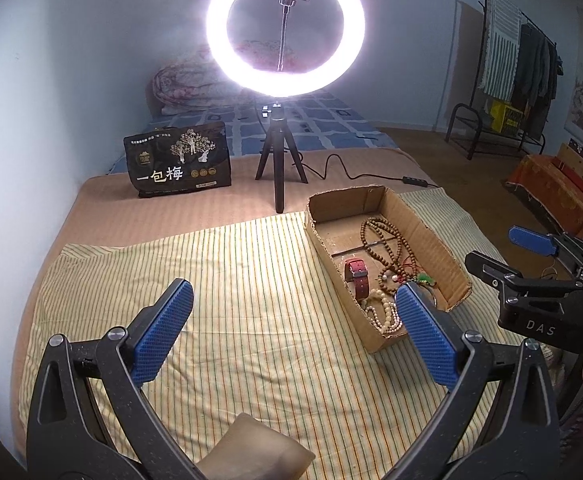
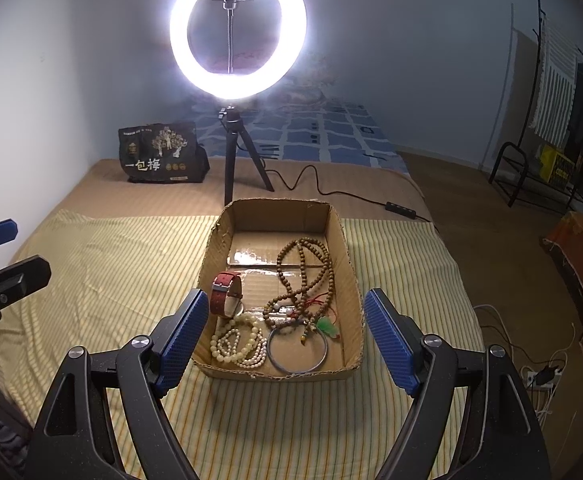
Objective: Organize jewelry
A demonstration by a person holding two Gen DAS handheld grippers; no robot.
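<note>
A shallow cardboard box [image 2: 353, 280] [image 1: 443, 252] lies on a striped cloth [image 2: 103, 264] [image 1: 231, 272]. In it are a red-strap watch [image 2: 227, 290] [image 1: 356, 278], a long brown bead necklace [image 2: 309, 268] [image 1: 387, 240], cream bead bracelets [image 2: 237, 340] [image 1: 383, 312], a metal bangle [image 2: 297, 350] and a green pendant [image 2: 329, 327] [image 1: 424, 279]. My right gripper [image 2: 287, 344] is open and empty, its fingers either side of the box's near end. My left gripper [image 1: 291, 328] is open and empty over the cloth, left of the box; its right finger hides part of the box.
A lit ring light on a tripod [image 2: 237, 30] [image 1: 285, 28] stands behind the box, its cable [image 2: 331, 192] trailing right. A black snack bag [image 2: 159, 154] [image 1: 179, 162] stands at the back left. The bed edge drops to the floor on the right, with a clothes rack [image 2: 551, 120].
</note>
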